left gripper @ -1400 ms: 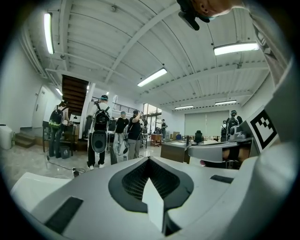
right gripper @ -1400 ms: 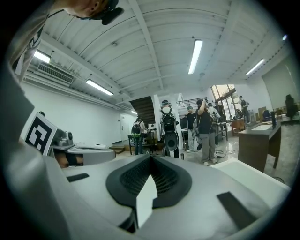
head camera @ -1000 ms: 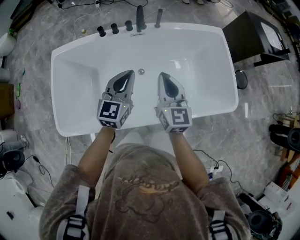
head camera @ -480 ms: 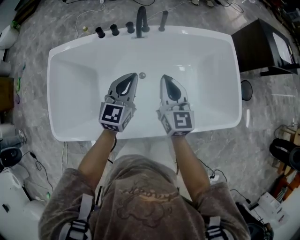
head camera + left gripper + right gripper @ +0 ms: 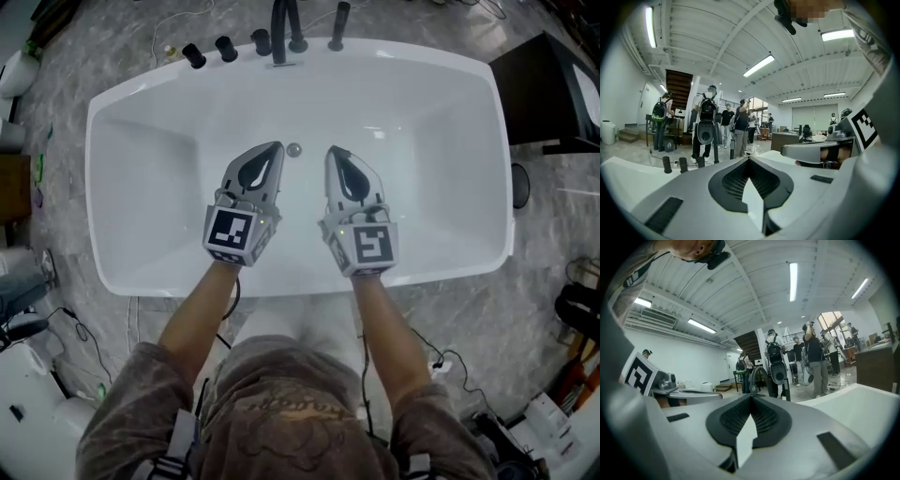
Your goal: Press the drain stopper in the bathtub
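Observation:
A small round metal drain stopper (image 5: 293, 149) lies on the floor of the white bathtub (image 5: 141, 112), near its far wall. My left gripper (image 5: 276, 147) hangs over the tub with its tip just left of the stopper, jaws shut with nothing between them. To the right, my right gripper (image 5: 334, 151) is held level with it, also shut and empty. In the left gripper view the left gripper (image 5: 749, 158) points out across the room, and the right gripper (image 5: 750, 396) does the same in the right gripper view.
A black faucet (image 5: 280, 28) and several black knobs (image 5: 225, 47) line the tub's far rim. A black cabinet (image 5: 553, 94) stands at the right. Cables and gear lie on the marble floor (image 5: 56, 84). Several people (image 5: 708, 122) stand beyond the tub.
The head view has shifted, so the tub looks larger and lower in frame. Both grippers have edged forward over the tub, the left tip closing in on the stopper.

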Action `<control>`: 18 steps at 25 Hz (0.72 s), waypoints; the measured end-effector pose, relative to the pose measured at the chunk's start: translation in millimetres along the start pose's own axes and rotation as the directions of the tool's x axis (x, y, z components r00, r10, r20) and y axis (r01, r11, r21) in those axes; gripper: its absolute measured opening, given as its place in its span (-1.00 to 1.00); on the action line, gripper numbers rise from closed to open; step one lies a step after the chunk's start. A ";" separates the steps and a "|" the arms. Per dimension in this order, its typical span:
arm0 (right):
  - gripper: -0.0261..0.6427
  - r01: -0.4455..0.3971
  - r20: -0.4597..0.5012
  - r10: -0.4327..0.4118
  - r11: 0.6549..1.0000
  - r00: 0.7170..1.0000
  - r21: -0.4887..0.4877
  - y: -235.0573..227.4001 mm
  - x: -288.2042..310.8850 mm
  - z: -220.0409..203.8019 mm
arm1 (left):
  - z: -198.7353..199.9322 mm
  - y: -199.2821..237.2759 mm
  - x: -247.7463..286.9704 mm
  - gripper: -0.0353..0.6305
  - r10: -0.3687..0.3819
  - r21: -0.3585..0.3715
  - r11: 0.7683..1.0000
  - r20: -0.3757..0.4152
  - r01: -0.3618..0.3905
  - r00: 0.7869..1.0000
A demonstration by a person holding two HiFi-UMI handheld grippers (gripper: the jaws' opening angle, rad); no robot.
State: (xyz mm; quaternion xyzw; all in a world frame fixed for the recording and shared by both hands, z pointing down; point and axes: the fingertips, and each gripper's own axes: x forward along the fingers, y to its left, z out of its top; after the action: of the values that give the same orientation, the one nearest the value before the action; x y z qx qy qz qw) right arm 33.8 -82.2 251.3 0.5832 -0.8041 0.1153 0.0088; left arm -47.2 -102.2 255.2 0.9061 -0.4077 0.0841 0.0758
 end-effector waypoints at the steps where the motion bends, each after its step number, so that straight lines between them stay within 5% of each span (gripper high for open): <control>1: -0.92 0.002 -0.007 -0.002 1.000 1.000 0.003 -2.0 2.2 -8.6 | -7.6 1.7 2.9 -0.89 0.001 0.003 1.000 -0.003 -0.001 1.000; 18: -0.92 0.010 -0.024 -0.010 1.000 1.000 0.011 -37.2 38.5 -144.6 | -146.6 24.1 49.8 -0.89 0.018 0.010 1.000 -0.025 -0.018 1.000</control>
State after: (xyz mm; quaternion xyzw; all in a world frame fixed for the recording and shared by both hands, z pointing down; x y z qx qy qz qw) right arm 39.0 -100.9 404.3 0.5859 -0.8003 0.1266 0.0161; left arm -46.0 -124.0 410.5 0.9016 -0.4145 0.0979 0.0756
